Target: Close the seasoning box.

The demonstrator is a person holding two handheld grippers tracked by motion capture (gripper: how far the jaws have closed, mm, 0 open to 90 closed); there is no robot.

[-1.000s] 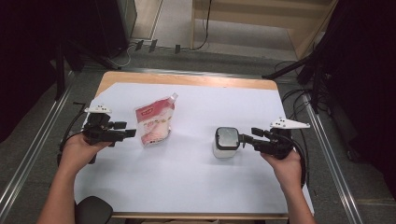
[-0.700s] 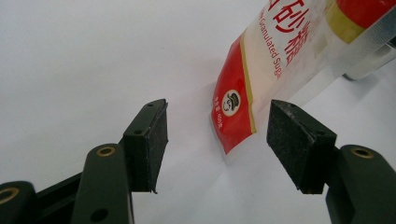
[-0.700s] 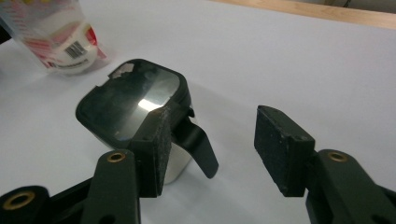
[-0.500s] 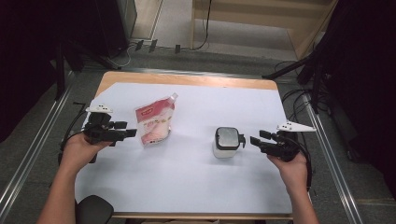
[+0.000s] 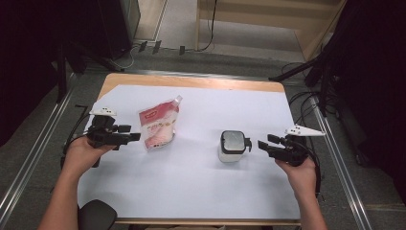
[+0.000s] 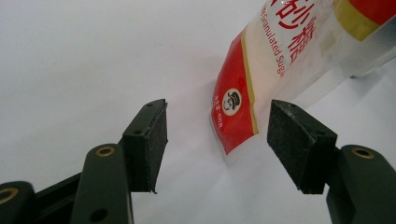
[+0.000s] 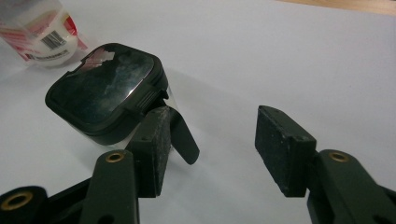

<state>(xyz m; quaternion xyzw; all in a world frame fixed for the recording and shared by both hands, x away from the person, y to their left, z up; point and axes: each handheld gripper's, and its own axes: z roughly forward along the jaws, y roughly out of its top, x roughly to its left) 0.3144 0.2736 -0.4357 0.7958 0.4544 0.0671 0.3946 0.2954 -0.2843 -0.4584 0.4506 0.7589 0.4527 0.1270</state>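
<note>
A red and white sugar pouch [image 5: 159, 125] with a spout lies left of centre on the white table cover [image 5: 191, 191]. My left gripper [image 5: 130, 138] is open just to its left. In the left gripper view the pouch's lower corner [image 6: 238, 102] lies beyond the gap between the open jaws [image 6: 217, 144], untouched. A small clear container with a black lid [image 5: 232, 143] and a side tab stands right of centre. My right gripper [image 5: 262, 145] is open a short way to its right. In the right gripper view the lid [image 7: 105, 91] and tab [image 7: 183, 137] sit by the left jaw, nothing between the jaws [image 7: 212, 140].
The wooden table edge [image 5: 191, 81] shows at the back, beyond the white cover. Metal rails [image 5: 342, 167] run along both sides of the table. A dark round object [image 5: 95, 215] sits at the front left corner. Cables lie on the floor at the right.
My right gripper has drawn back to the right, away from the container's tab, leaving a small gap. The left gripper and the pouch have stayed put.
</note>
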